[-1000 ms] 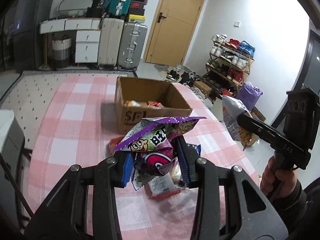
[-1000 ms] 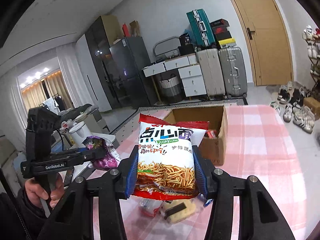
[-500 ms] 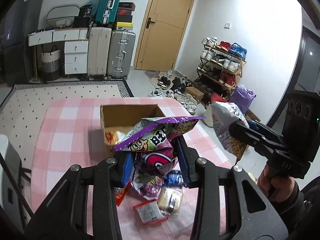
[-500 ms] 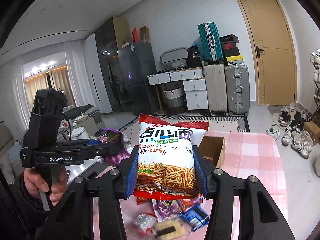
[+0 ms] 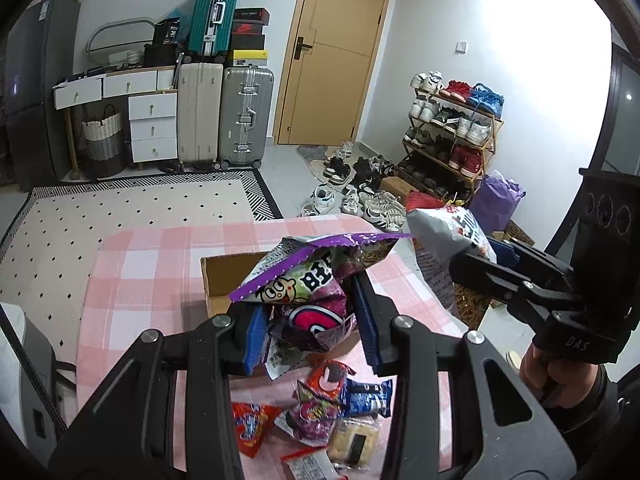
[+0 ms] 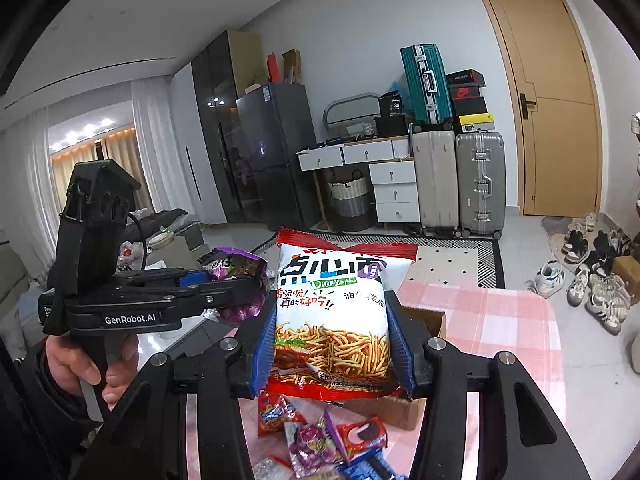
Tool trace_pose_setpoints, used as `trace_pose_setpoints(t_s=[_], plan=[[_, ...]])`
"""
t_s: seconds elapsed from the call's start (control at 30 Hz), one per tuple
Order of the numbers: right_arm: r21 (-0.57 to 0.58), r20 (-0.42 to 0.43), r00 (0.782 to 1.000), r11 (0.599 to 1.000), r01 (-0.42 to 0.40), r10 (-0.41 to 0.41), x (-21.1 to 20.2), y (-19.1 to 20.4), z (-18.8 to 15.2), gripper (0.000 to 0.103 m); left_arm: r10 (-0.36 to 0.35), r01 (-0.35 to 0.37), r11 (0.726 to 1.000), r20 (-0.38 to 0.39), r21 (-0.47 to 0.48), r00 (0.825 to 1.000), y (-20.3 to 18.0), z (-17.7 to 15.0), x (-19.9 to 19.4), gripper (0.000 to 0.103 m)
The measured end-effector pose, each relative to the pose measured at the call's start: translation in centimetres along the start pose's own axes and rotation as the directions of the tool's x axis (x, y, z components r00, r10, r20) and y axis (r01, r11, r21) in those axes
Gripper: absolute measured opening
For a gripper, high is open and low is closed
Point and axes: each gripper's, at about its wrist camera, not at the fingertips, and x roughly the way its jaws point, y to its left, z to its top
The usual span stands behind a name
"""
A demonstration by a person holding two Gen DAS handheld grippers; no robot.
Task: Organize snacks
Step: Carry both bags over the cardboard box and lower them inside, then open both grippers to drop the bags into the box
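A: Room first, left to right: grey fridge (image 6: 276,152), white drawers (image 5: 152,128) with a woven basket (image 5: 102,140) beside them, three suitcases (image 5: 224,112), tan door (image 5: 332,52), shoe rack (image 5: 452,132) on the far right. Pink checked table (image 5: 132,280) in front.

B: Box?

A: Cardboard box (image 5: 224,276) sits open on the table, mostly hidden behind the held bags. Can't read its contents.

B: Left gripper?

A: Left gripper (image 5: 308,328) is clamped on a crumpled purple snack bag (image 5: 312,276), blue pads (image 5: 254,336) pressing both sides. Bag is up off the table, above the box's near edge in the left wrist view.

B: Loose stuff?

A: Pile of small snack packets (image 5: 332,412) on the cloth just below the gripper, near side of the box: an orange-red packet (image 5: 250,424), a purple one, a blue one, a pale cracker pack (image 5: 354,440).

B: Right side?

A: Right gripper (image 6: 332,344) is closed on a noodle-snack bag (image 6: 332,308), white with red ends, upright, squeezed at its lower half. It is lifted too, with the box and packets below it in the right wrist view.

B: Relation between the two?

A: Side by side, apart, bags not touching. A hand (image 6: 80,364) grips the left handle; another hand (image 5: 556,376) grips the right one.
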Motion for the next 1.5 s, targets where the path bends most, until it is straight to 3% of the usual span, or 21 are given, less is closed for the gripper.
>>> trace_pose_setpoints(t_s=[0.33,0.77,1.17,1.2,1.27,1.3,1.33,1.37,1.5], plan=[[0.052,-0.056,0.998,0.999,0.004,-0.001,6.0,-3.4,-0.2,0.05,-0.008,0.002,0.998,-0.084,-0.067,0.996,3.7,2.1,10.0,0.036],[0.116,-0.156,0.988,0.993,0.034,-0.015,15.1,-7.6,-3.3,0.05,-0.016,-0.004,0.994,-0.184,-0.112,0.983,9.1,-1.4,21.5,0.036],[0.136,-0.197,0.98,0.989,0.056,-0.029,19.6,-9.7,-5.8,0.05,-0.016,-0.015,0.992,-0.236,-0.127,0.972,11.4,-3.3,27.3,0.036],[0.135,-0.199,0.98,0.989,0.059,-0.031,19.7,-9.8,-6.0,0.051,-0.019,-0.013,0.991,-0.242,-0.13,0.97,11.6,-3.4,27.6,0.038],[0.133,-0.193,0.98,0.989,0.067,-0.04,20.0,-9.8,-6.1,0.056,-0.01,-0.025,0.991,-0.256,-0.133,0.967,11.5,-3.5,27.8,0.053],[0.134,-0.189,0.981,0.989,0.065,-0.039,20.0,-9.7,-6.1,0.061,0.022,-0.057,0.99,-0.257,-0.13,0.966,11.7,-3.6,27.9,0.073],[0.133,-0.187,0.981,0.989,0.07,-0.044,19.9,-9.7,-6.1,0.074,0.048,-0.082,0.988,-0.248,-0.129,0.968,11.8,-3.5,27.8,0.083],[0.13,-0.177,0.982,0.987,0.089,-0.065,19.8,-9.7,-6.0,0.083,0.056,-0.089,0.988,-0.237,-0.13,0.97,12.0,-3.5,27.6,0.083],[0.123,-0.119,0.99,0.989,0.085,-0.07,17.8,-9.5,-5.3,0.084,0.055,-0.082,0.989,-0.209,-0.125,0.976,11.9,-3.3,26.3,0.084]])
